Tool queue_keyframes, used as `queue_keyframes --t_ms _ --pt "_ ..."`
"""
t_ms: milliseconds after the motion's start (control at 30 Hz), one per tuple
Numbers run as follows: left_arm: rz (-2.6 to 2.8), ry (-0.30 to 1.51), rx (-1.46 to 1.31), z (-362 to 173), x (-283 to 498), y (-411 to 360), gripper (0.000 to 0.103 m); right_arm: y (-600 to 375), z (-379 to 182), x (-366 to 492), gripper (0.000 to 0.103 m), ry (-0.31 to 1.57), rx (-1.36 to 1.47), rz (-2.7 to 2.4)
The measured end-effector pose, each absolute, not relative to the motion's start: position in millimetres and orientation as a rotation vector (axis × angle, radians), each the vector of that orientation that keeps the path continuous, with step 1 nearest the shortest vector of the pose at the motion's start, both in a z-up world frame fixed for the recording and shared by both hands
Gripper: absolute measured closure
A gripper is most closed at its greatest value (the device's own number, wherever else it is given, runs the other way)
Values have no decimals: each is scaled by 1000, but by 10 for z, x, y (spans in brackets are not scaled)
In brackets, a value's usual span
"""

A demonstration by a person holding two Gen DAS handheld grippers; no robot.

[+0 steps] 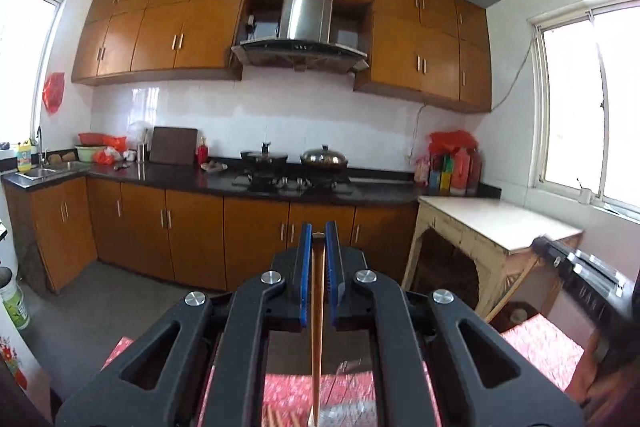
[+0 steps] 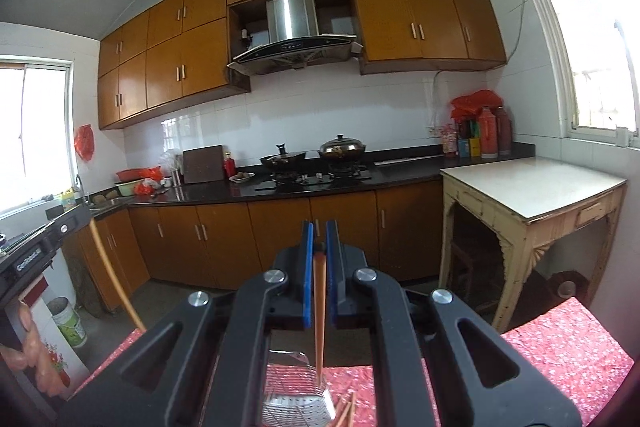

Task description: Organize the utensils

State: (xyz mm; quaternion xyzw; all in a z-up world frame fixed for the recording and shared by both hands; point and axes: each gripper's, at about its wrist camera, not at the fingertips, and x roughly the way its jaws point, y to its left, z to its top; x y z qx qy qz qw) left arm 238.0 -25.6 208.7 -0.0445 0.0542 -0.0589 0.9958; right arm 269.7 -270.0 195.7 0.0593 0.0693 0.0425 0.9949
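Black left gripper (image 2: 24,259), "GoPro"-like lettering, blurred

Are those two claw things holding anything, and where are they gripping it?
Yes. The left gripper pinches a brown chopstick near its upper end; the right gripper pinches an orange chopstick near its upper end.
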Motion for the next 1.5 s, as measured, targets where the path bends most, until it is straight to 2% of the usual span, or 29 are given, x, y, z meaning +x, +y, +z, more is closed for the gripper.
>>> queue_keyframes --t_ms 200,400,633,700,733,767,833,900,967,1133,1333,1500 --pt "-115 127 -145 1833 2716 -356 96 -2628 1678 3043 96 193 133 108" --pt "-102 243 -148 1400 3083 -377 96 -2683 1320 3362 96 284 144 118" --pt "-71 334 -152 1244 3229 -288 96 -2726 1069 3547 94 361 158 118" --pt "-53 339 -164 1277 3205 -216 95 -2741 1047 3534 83 362 155 100" --pt "-48 341 -165 1288 3197 -193 91 -2782 1046 3519 66 355 155 80" --pt "-39 340 -166 1309 3165 -144 88 -2816 1049 3480 60 344 156 65" --pt "-19 331 -161 1333 3105 -71 70 -2907 1056 3409 60 339 155 39" --pt "10 317 -142 1350 3009 20 64 -3026 1052 3337 60 338 170 25" --pt "22 317 -128 1337 2914 125 63 -3172 1031 3227 60 337 180 -8" --pt "73 351 -99 1132 2627 443 54 -3526 723 2916 60 388 195 -98" --pt "84 462 -53 482 2321 630 51 -3619 -236 2588 60 586 166 -138" --pt "41 582 -28 -160 2082 569 51 -3398 -912 2424 68 749 188 -47"
